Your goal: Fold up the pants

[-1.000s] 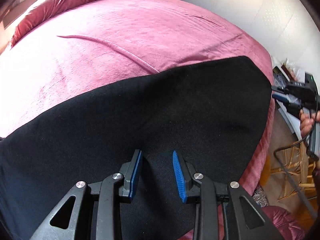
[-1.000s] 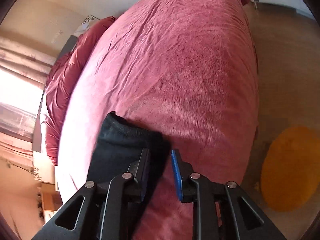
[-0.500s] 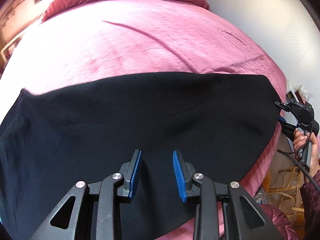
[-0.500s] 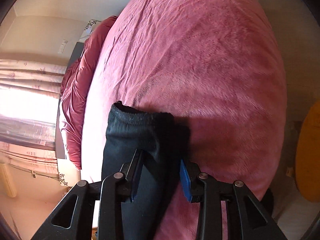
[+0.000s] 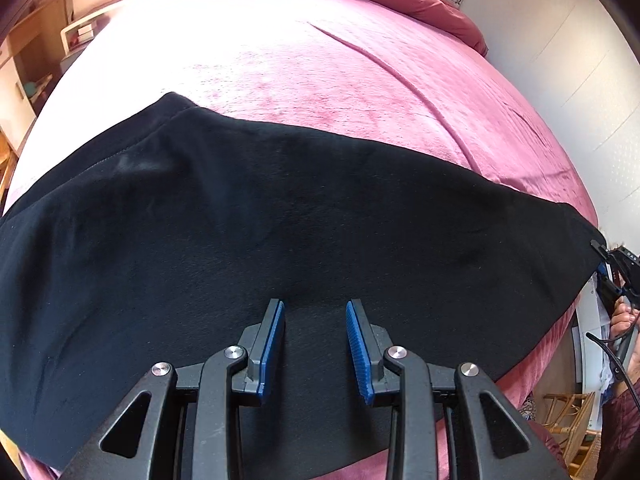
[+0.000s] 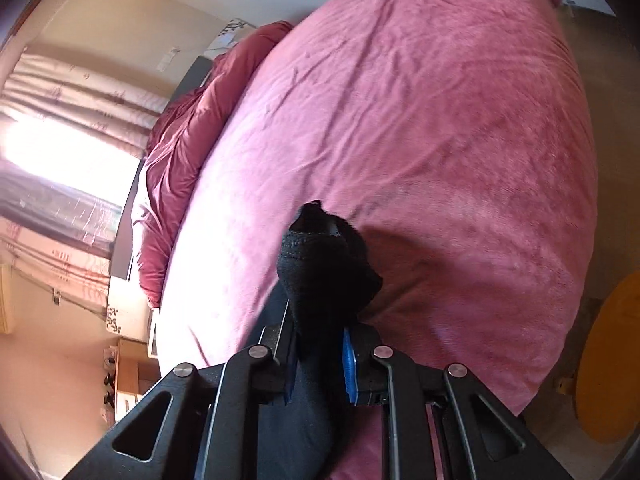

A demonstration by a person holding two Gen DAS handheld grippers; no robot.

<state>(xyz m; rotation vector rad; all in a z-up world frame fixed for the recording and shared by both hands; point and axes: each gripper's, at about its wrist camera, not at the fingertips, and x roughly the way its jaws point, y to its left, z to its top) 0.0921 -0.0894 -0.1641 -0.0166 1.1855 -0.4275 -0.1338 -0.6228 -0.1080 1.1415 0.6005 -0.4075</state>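
Item: black pants (image 5: 280, 216), spread flat across the pink bedspread (image 5: 320, 80), no fold evident yet; your left gripper (image 5: 315, 344) hovered over them parted and empty, your right gripper (image 6: 318, 354) had closed on the ribbed cuff (image 6: 316, 248), folding all remaining.

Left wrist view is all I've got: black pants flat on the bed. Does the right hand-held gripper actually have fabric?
Observer: Yes. The right hand-held gripper is shut on the pants, on a bunched end with a ribbed band.
Operator: Is that end lying on the bed?
Observer: No, it sticks up past the fingers, casting a shadow on the pink cover.
Operator: What's on the floor on that side?
Observer: A round yellow object past the bed's edge.
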